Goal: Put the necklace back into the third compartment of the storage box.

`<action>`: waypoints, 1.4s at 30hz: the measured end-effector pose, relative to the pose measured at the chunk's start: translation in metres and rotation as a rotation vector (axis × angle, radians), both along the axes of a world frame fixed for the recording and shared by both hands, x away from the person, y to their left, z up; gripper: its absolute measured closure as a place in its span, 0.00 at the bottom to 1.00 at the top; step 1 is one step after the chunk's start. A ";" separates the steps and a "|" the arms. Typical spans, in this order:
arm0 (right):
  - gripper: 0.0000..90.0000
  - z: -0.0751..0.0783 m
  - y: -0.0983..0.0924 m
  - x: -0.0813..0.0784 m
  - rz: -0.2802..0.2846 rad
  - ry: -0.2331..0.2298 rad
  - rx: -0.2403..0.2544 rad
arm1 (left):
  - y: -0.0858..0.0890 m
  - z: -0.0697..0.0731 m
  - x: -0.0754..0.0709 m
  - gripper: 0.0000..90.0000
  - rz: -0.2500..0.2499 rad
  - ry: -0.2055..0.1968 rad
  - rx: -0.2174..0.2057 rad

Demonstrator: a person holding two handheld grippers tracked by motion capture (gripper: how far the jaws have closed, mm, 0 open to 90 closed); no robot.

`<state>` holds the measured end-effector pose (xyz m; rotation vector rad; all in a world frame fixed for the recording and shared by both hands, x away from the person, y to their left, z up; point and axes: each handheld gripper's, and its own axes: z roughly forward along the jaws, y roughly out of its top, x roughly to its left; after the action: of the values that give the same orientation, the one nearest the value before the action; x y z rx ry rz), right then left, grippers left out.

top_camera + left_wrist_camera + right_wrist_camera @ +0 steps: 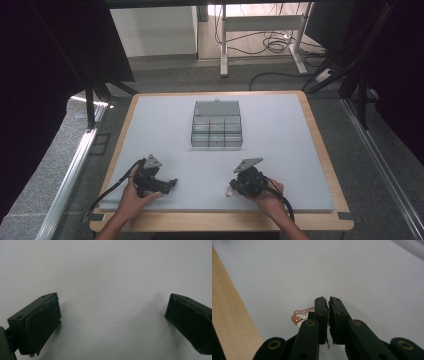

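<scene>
High view: the clear compartment box sits mid-mat, both grippers near the front edge. Left gripper view: the left gripper has its jaws wide apart over bare mat. Right gripper view: the right gripper is pinched together on the tagged gold chain.

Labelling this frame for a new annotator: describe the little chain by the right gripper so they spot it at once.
Start at the white mat on the wooden table, then go to its near edge and the right gripper, whose jaws stand nearly shut. The chain lies on the mat just beside and under those jaws: thin, copper-pink, bunched, with a small white tag, unlike the clear compartment box farther back.
</scene>
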<state>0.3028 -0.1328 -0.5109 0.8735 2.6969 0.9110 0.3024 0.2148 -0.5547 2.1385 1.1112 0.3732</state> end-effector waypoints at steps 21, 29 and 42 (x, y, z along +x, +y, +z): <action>0.97 -0.002 0.004 -0.003 0.010 -0.014 -0.062 | 0.000 0.000 0.000 0.00 0.000 0.000 0.000; 0.97 0.008 -0.001 -0.003 -0.003 -0.007 0.003 | 0.000 0.000 0.000 0.00 0.000 0.000 0.001; 0.97 0.028 -0.009 -0.002 -0.016 -0.038 0.082 | 0.000 0.000 0.000 0.00 0.000 0.000 0.000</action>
<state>0.3005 -0.1414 -0.4833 0.8837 2.6332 1.0304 0.3024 0.2148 -0.5546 2.1389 1.1112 0.3732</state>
